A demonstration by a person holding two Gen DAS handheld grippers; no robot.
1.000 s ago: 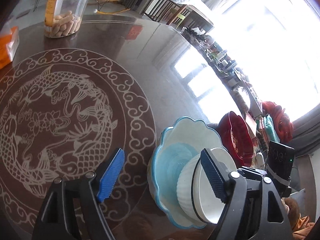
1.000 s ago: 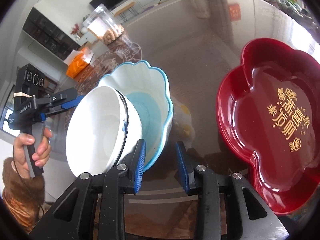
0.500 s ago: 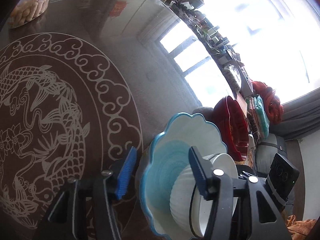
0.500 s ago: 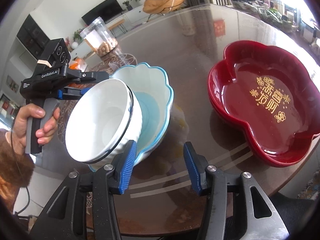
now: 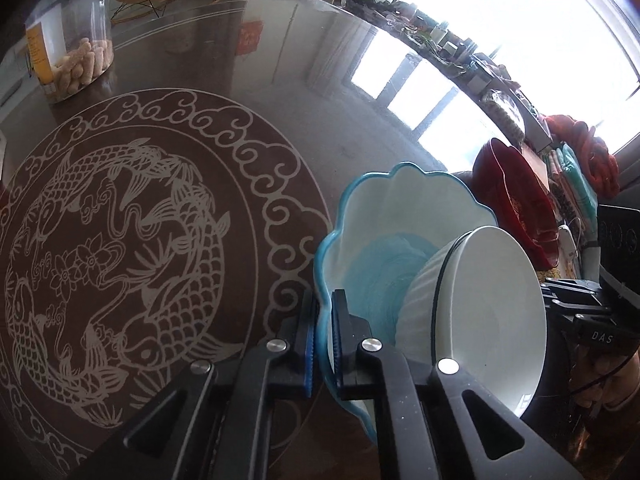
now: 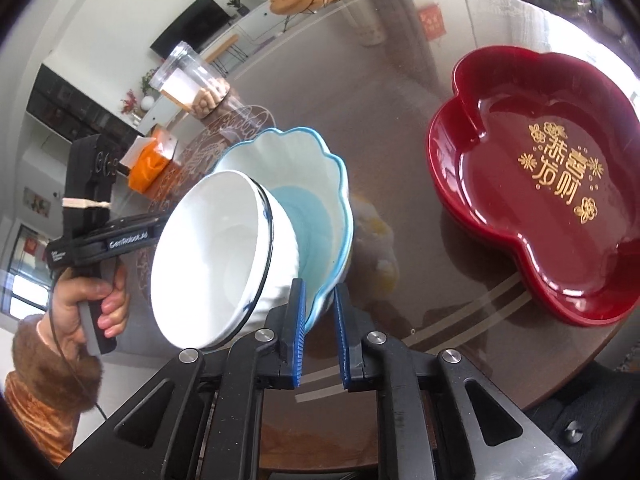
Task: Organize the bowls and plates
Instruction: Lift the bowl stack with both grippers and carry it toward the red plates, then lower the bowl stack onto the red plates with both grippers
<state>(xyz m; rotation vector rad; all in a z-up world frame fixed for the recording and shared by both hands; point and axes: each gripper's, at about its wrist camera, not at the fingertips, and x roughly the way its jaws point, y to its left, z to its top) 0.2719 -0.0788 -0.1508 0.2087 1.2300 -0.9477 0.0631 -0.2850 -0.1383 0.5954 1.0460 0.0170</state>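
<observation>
- Our left gripper [image 5: 323, 334] has just clamped onto the blue scalloped bowl's [image 5: 384, 216] rim.
- Our right gripper [image 6: 320, 322] has just pinched its opposite edge.
- White bowl [image 6: 216, 256] nests inside, tilted above the table [image 6: 392, 92].

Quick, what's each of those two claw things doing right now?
Left gripper: jaws just closed, pinching the rim of the blue scalloped bowl.
Right gripper: jaws just closed on the same bowl's opposite rim; white bowl sits inside.
</observation>
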